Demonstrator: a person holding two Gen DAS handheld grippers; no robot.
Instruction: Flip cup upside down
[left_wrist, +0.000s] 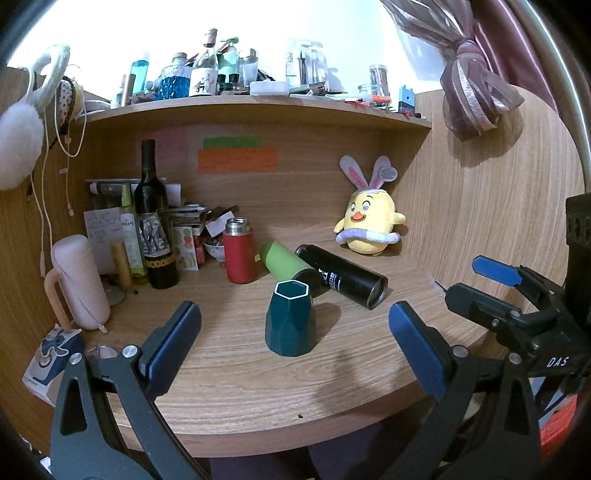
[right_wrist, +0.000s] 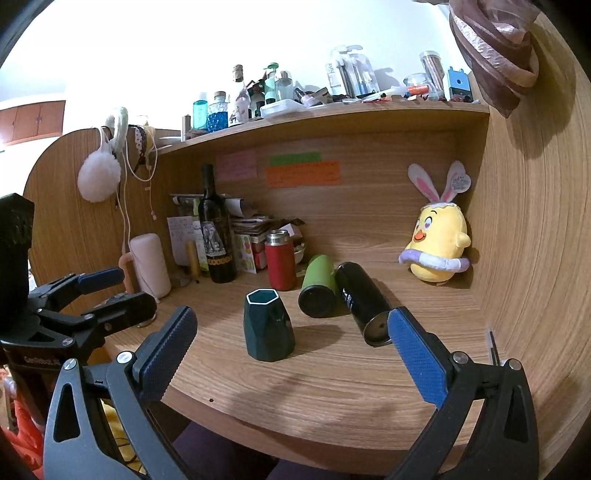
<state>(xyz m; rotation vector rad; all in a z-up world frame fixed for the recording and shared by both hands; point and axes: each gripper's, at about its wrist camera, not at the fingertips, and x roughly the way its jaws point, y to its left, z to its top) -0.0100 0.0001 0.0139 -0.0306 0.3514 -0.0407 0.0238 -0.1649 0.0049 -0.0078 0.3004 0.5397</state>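
The cup (left_wrist: 290, 319) stands upright on the table (left_wrist: 258, 387), long axis vertical, mouth up (hexagonal rim). Both the left gripper (left_wrist: 295, 343) and right gripper (right_wrist: 291, 350) are spread wide, holding nothing.

The writing on the orange sticky note (left_wrist: 238, 159) is too small to read, the black flask (left_wrist: 341, 275) hides part of the green flask (left_wrist: 288, 263), the right hand-held gripper (left_wrist: 461, 295) runs off the left wrist view's right edge, and the wine bottle (right_wrist: 215, 236) covers the papers (right_wrist: 251, 225) behind it.
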